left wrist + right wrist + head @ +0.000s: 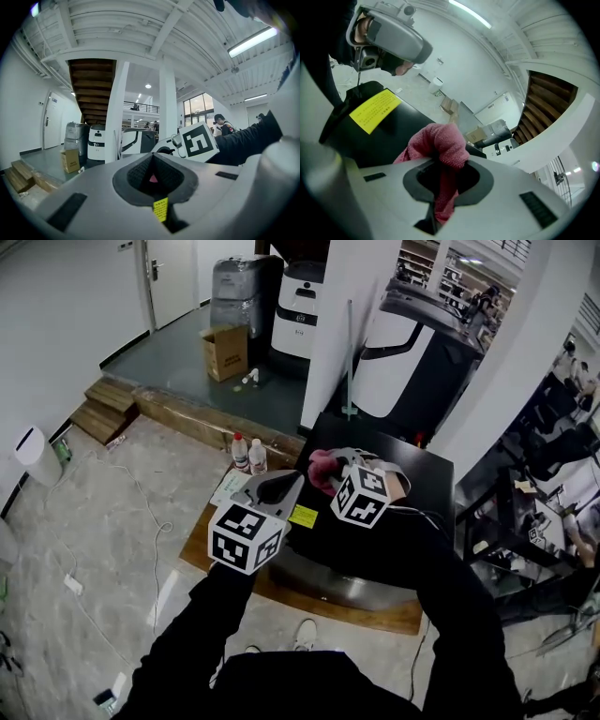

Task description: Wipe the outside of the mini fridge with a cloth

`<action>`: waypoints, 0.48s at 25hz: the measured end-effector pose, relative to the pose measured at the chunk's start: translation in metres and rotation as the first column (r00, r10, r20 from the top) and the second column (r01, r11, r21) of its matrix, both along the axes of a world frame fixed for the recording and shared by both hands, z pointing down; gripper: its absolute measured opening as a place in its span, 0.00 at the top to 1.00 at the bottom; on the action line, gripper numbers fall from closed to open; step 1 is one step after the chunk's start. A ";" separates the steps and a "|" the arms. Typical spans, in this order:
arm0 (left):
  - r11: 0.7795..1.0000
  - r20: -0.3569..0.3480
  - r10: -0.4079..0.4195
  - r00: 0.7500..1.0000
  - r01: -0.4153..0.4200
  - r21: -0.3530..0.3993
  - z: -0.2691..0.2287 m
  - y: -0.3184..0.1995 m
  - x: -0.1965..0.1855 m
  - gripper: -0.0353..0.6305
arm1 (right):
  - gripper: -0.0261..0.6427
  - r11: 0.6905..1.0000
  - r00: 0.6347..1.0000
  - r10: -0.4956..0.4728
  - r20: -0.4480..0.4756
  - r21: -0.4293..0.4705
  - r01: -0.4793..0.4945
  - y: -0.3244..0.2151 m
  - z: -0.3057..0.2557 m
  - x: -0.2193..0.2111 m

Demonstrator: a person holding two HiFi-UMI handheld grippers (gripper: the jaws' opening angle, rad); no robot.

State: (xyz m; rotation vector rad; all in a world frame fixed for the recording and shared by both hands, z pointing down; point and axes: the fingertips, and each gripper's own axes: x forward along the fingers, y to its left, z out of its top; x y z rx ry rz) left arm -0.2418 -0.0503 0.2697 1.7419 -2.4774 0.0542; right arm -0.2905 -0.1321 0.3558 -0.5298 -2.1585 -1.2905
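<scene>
The black mini fridge (417,476) stands right below me. Its flat top is towards the head view, and I count one yellow rectangular sticker (303,516) near its left edge. One pink woven cloth (322,467) lies bunched on that top, close to the far left corner.

My right hand-held gripper (330,474) is clamped on the cloth. In the right gripper view a fold of the cloth (440,145) is pinched between the jaws of that hand-held gripper (443,187) and bulges out in front of them. The dark fridge top (384,138) and the yellow sticker (375,110) lie just behind it.

My left hand-held gripper (279,488) hangs beside the right one, over the left edge of the fridge. In its own view the jaws of this hand-held gripper (152,176) are pressed together with nothing gripped. Only a sliver of pink shows past them.

Further out, two small clear plastic bottles with red caps (241,452) (257,457) stand side by side on the floor by the fridge's left corner. One brown cardboard box (225,352) sits well behind them on the grey floor.
</scene>
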 end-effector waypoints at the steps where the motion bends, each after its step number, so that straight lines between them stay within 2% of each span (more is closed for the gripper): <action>1: 1.000 -0.002 0.009 1.000 -0.009 0.001 0.001 0.003 0.003 0.94 | 0.90 1.000 1.000 0.002 -0.001 -0.006 -0.002 0.008 -0.001 0.007; 12: 0.994 -0.025 0.107 0.994 -0.107 0.007 0.021 0.039 0.060 0.94 | 0.90 0.997 1.000 0.024 -0.016 -0.070 -0.025 0.084 0.001 0.081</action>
